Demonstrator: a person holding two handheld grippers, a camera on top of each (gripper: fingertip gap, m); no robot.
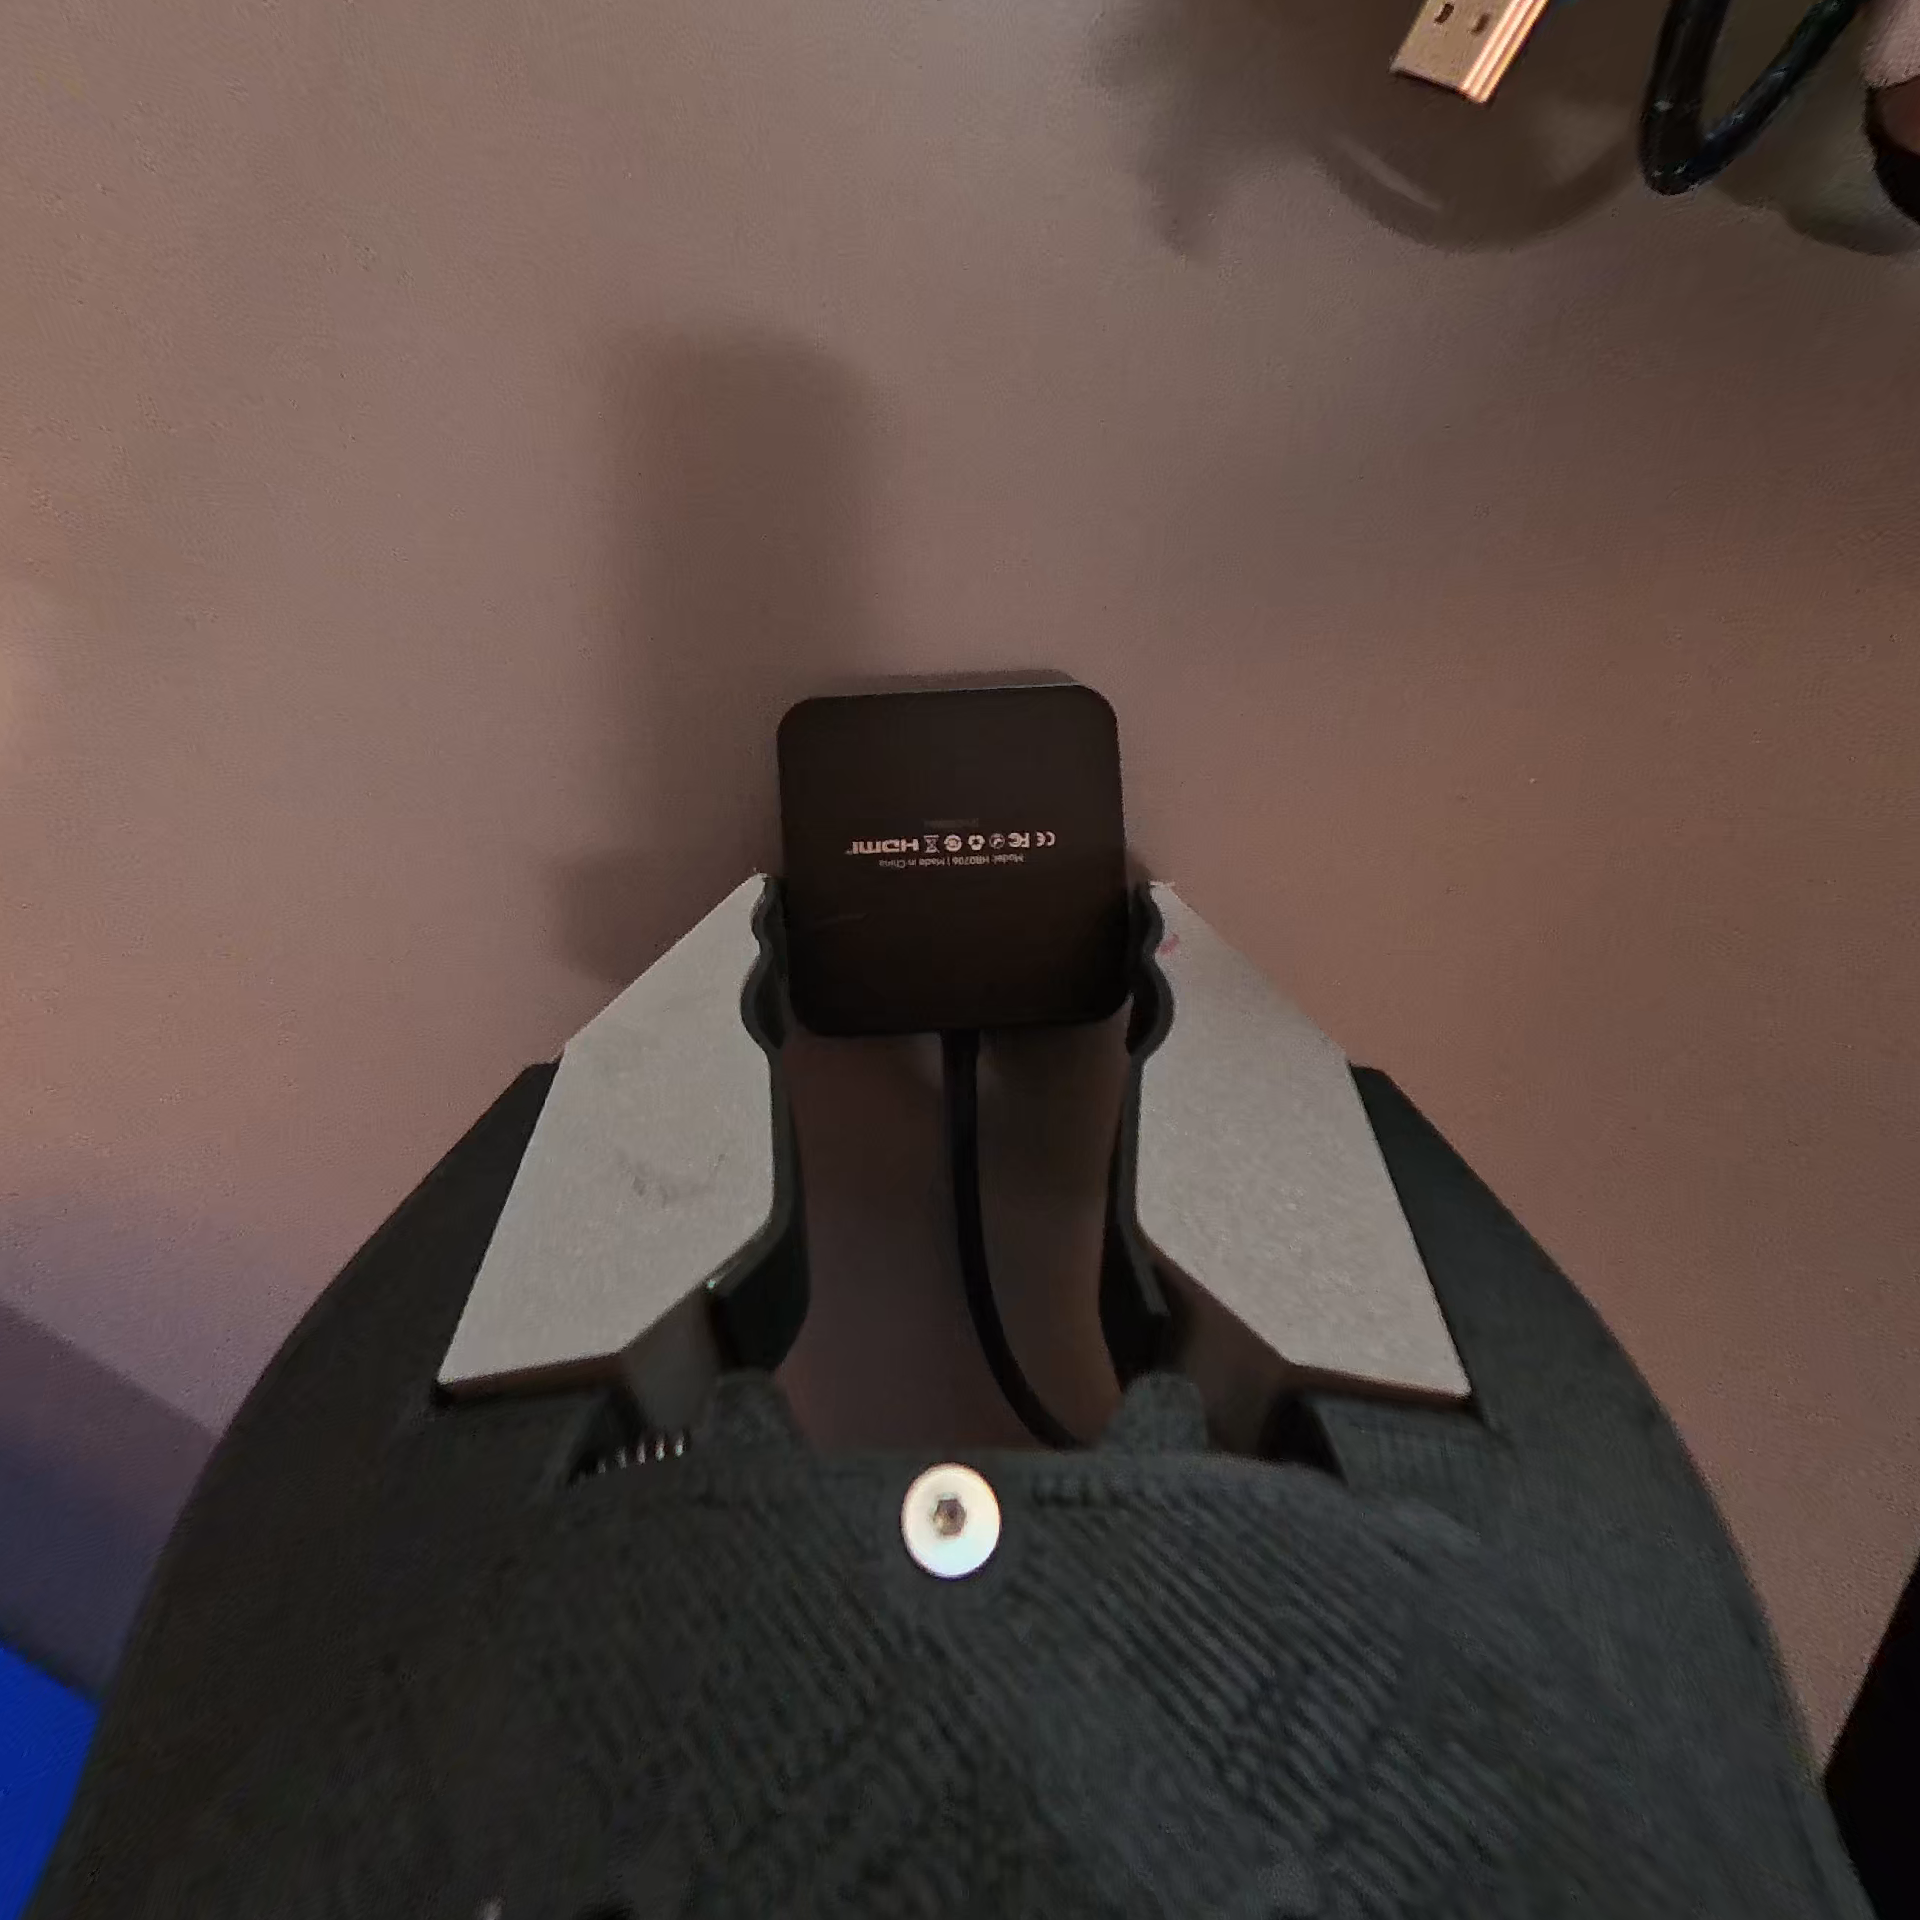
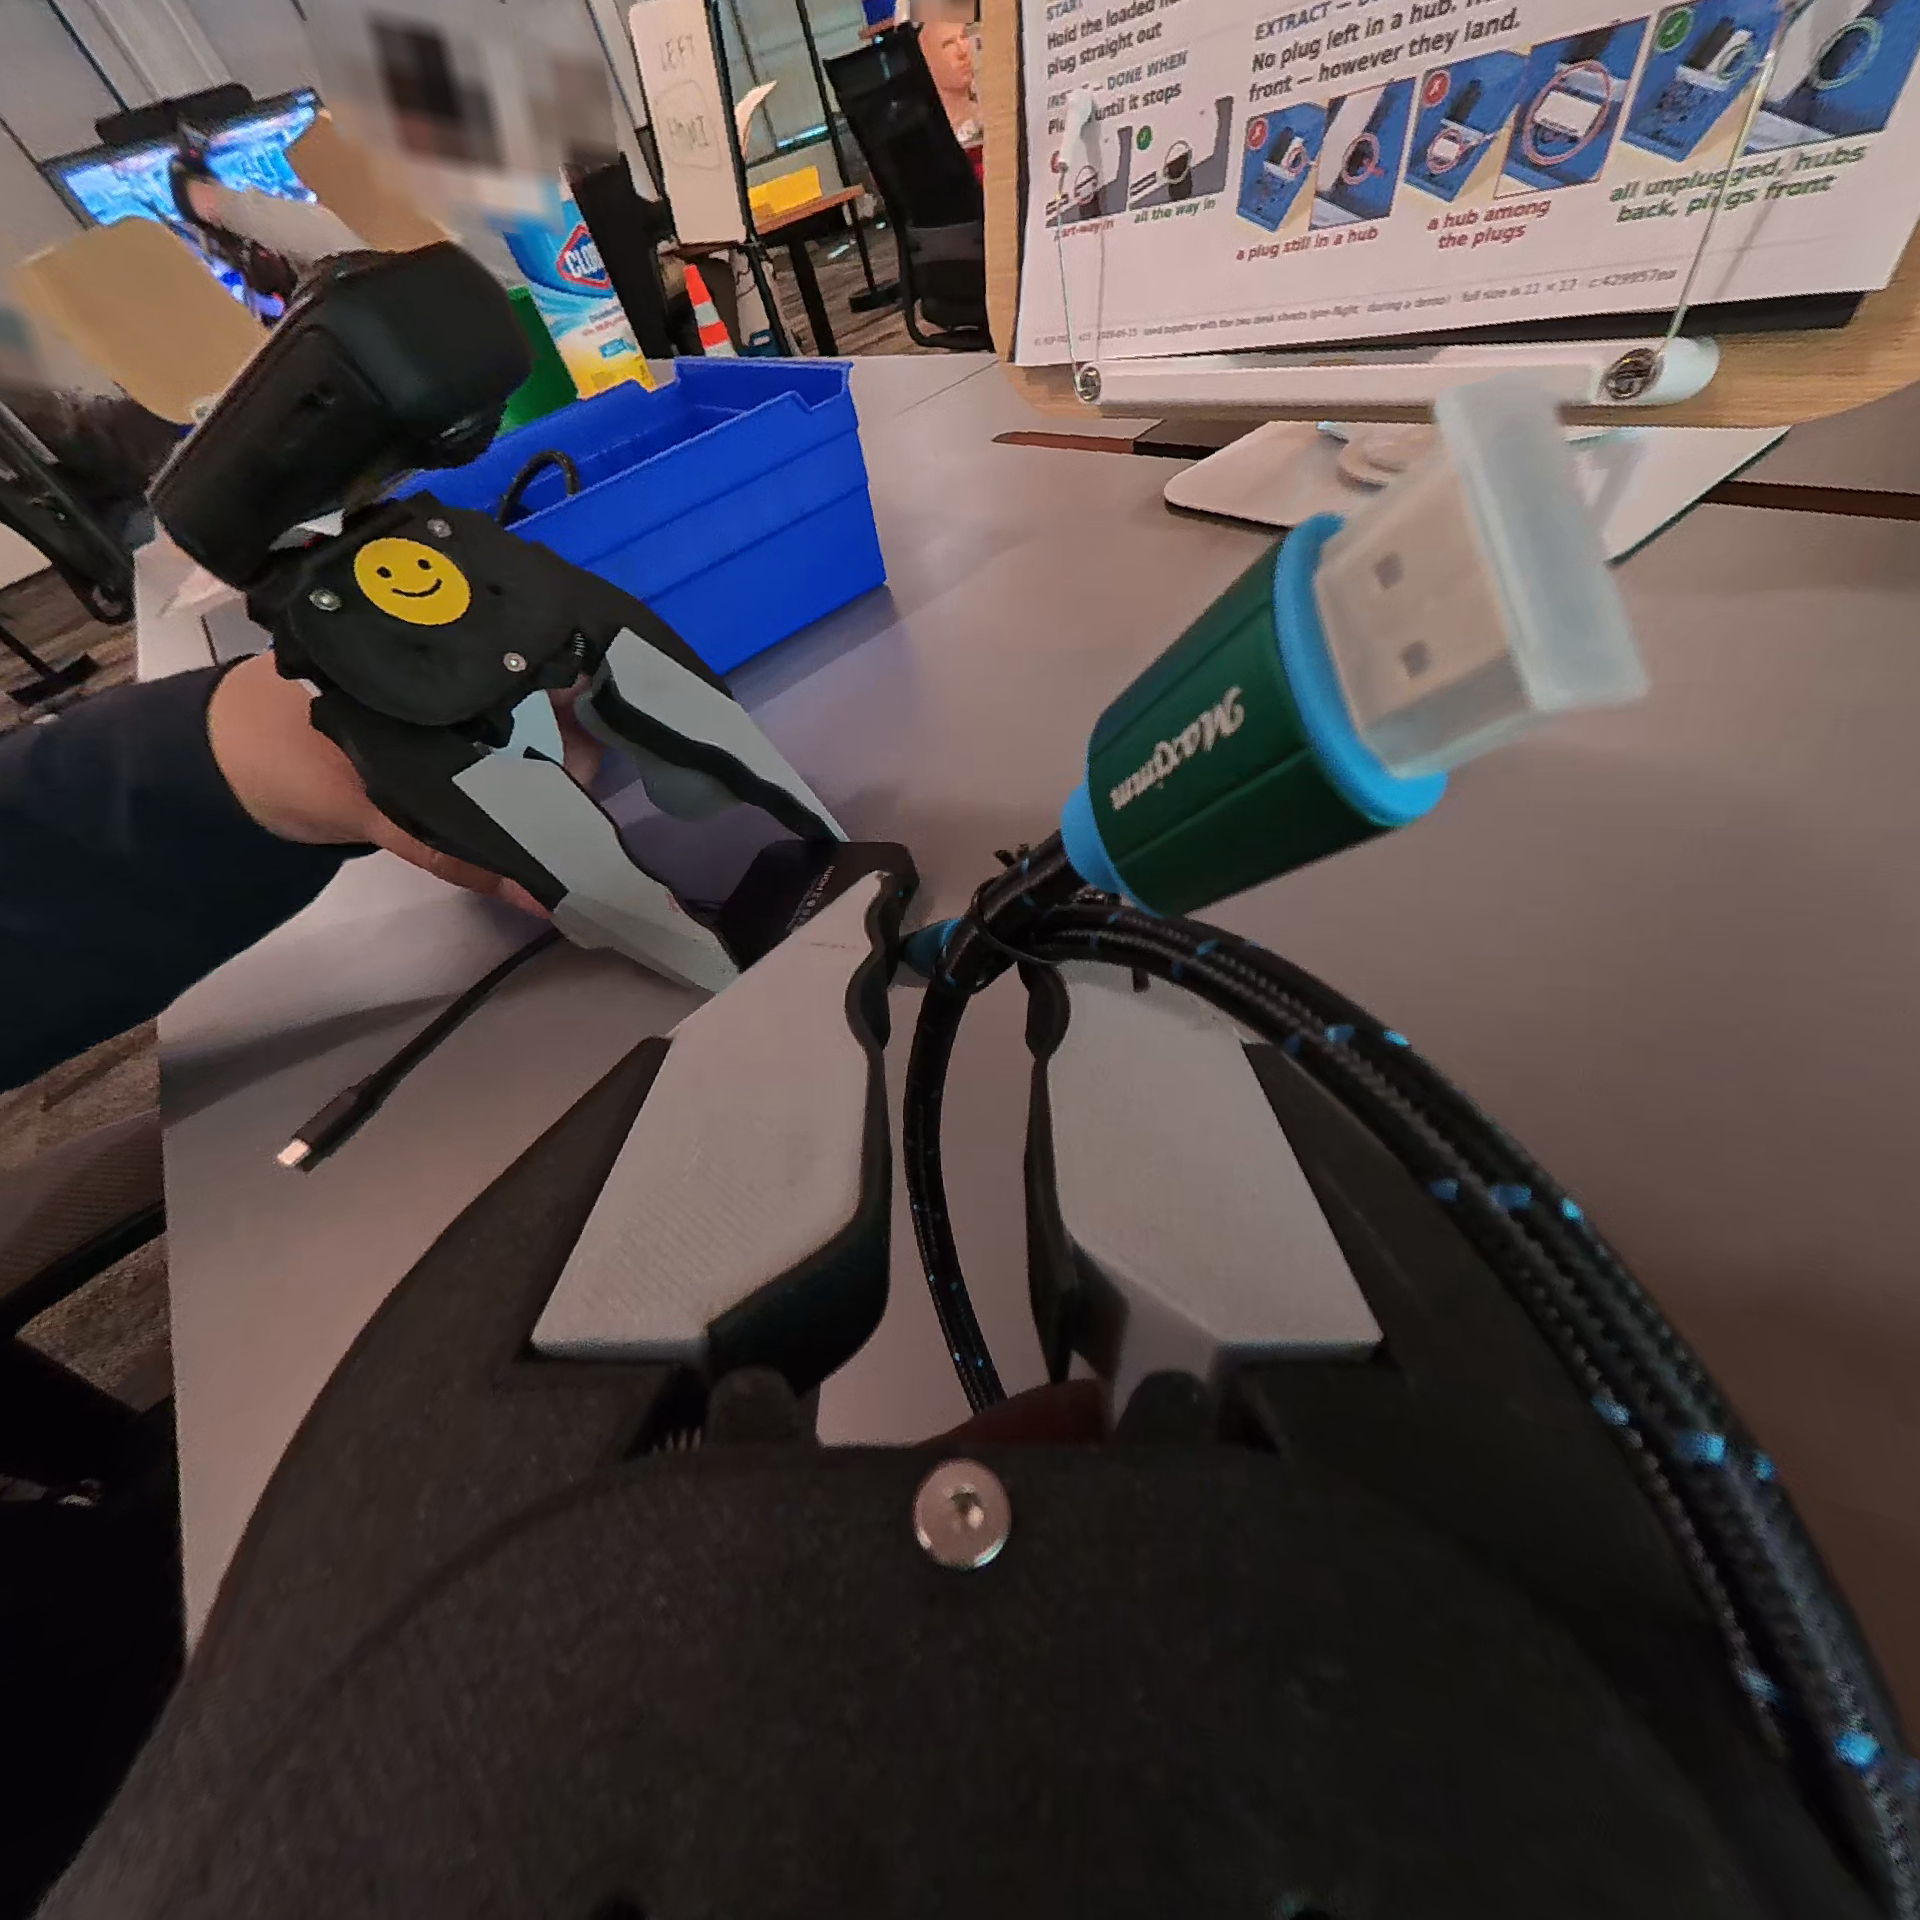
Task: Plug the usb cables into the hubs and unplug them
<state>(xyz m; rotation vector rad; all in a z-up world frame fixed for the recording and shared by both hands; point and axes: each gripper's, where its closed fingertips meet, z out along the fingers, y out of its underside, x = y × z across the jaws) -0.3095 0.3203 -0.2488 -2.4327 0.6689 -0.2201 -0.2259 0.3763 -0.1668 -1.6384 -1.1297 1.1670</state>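
**Gripping a hub on one side and a capped plug's cable on the other**

Clamping the small black hub (image 1: 948,790) between the tips of the left gripper (image 1: 951,904), jaws clenched on its two sides, printed face turned toward the camera. Pressing or hovering against the grey table (image 1: 416,416); hard to tell which. Trailing back at 6 o'clock between the fingers, the hub's thin black lead (image 1: 977,1195). Ending in a small connector (image 2: 296,1151) lying on the table at 8 o'clock in the right wrist view.

Pinching the braided black-and-blue cable (image 2: 1351,1049) just behind its plug, the right gripper (image 2: 961,935), jaws closed on it. Pointing up toward 2 o'clock, the green-and-blue plug (image 2: 1247,738), metal end wearing a clear cap (image 2: 1538,561). Looping back past the camera at 4 o'clock, the rest of the cable.

Sitting almost tip to tip, the two grippers, with the hub at 10 o'clock from the right fingertips. Resting beyond at 11 o'clock, a blue bin (image 2: 727,499); standing at 1 o'clock, an instruction sheet (image 2: 1455,156).

Hiding from both views: the hub's ports. Cropping at the top edge of the left wrist view: the plug's gold-looking end (image 1: 1455,47).
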